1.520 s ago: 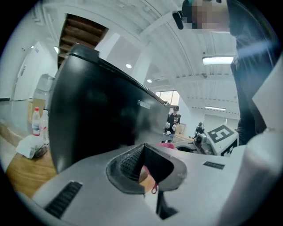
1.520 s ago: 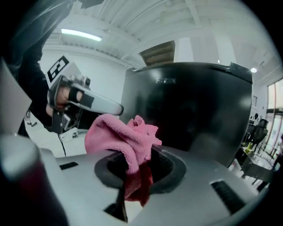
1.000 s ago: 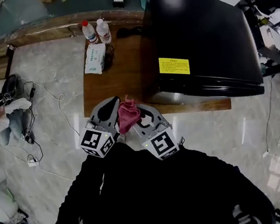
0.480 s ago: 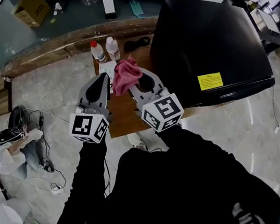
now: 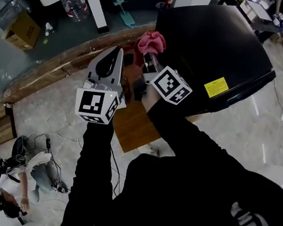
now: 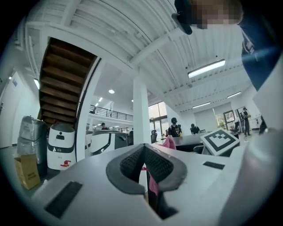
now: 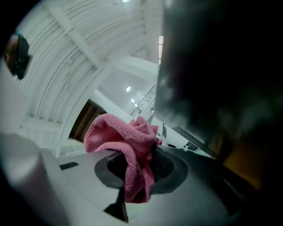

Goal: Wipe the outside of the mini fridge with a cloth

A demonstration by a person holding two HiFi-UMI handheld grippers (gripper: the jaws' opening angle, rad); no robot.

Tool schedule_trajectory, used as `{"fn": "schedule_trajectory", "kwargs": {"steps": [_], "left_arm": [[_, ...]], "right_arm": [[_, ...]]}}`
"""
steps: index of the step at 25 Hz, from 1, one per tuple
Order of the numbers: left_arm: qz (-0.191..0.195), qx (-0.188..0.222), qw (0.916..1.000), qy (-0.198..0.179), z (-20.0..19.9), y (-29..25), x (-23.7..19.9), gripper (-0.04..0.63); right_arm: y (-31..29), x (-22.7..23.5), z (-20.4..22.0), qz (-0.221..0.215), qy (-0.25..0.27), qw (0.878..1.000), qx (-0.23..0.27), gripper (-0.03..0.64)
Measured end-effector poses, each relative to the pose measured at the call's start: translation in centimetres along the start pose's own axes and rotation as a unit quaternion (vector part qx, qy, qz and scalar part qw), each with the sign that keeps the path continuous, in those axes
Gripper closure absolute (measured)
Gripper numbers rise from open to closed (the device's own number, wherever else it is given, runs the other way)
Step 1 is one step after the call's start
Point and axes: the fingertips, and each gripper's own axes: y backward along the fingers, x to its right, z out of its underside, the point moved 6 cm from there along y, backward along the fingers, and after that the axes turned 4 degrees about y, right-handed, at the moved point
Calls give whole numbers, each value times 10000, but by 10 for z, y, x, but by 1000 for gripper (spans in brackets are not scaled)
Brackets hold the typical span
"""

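Right now the right tool (image 5: 149,56) is clamped on the pink cloth (image 5: 150,42). Its own view shows the jaws pinching the middle of the fabric, with a loose wad bulging past the tips and a tail hanging down between them. That bunched hold looks deliberate: the soft wad should meet the surface first, keeping the hard jaws off it. From the head view the cloth sits at the far left corner of the fridge (image 5: 216,45), over its black top. In the right tool's view the dark panel (image 7: 221,66) fills the right side, very close. Whether the cloth is touching the fridge cannot be told.

The left tool (image 5: 113,61) is held just left of the right one, over the tabletop (image 5: 133,127). Its jaws are together and grip nothing; the sliver of pink between its pads looks like the cloth seen beyond them. It points away into the room, so it appears to be kept clear of the wiping side.

The fridge stands on the right part of the tabletop, with a yellow label (image 5: 216,87) near its near edge. No wiped patch can be made out, so the job looks to be at its start. A sensible stroke would run from this corner across the top.
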Motion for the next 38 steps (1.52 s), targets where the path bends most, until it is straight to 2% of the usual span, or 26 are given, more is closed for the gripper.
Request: {"fn": "schedule_trajectory", "kwargs": {"steps": [2, 5, 10, 14, 17, 22, 25, 29, 32, 35, 38], "left_arm": [[140, -84, 9999, -27, 1, -16, -4, 591], [165, -197, 9997, -58, 7, -30, -12, 591], [289, -430, 9987, -33, 26, -41, -19, 591], [416, -548, 9976, -39, 47, -46, -18, 591], [487, -674, 9965, 34, 66, -50, -14, 591], [535, -976, 9938, -24, 100, -62, -11, 591], [609, -1220, 9906, 83, 128, -69, -10, 591], [646, -1832, 9794, 557, 185, -80, -19, 591], [796, -2279, 9684, 629, 224, -84, -15, 591], [883, -2444, 9630, 708, 246, -86, -11, 591], [925, -2509, 9603, 797, 264, -89, -13, 591]], "right_arm": [[-8, 16, -1, 257, -755, 9965, 259, 526], [-16, 40, -2, 592, -1631, 9823, 710, 526], [-19, 69, 4, 943, -2585, 9513, 1388, 528], [-16, 87, 20, 1029, -3077, 9333, 1538, 529], [-9, 105, 35, 1166, -3277, 9259, 1473, 529], [-5, 138, 60, 1437, -3431, 9180, 1371, 529], [-5, 160, 77, 1578, -3456, 9155, 1321, 529], [-7, 195, 106, 1795, -3487, 9111, 1272, 529], [-1, 230, 131, 2048, -3521, 9053, 1202, 529], [8, 261, 153, 2371, -3521, 8985, 1116, 529], [9, 286, 172, 2559, -3396, 8997, 992, 529]]}}
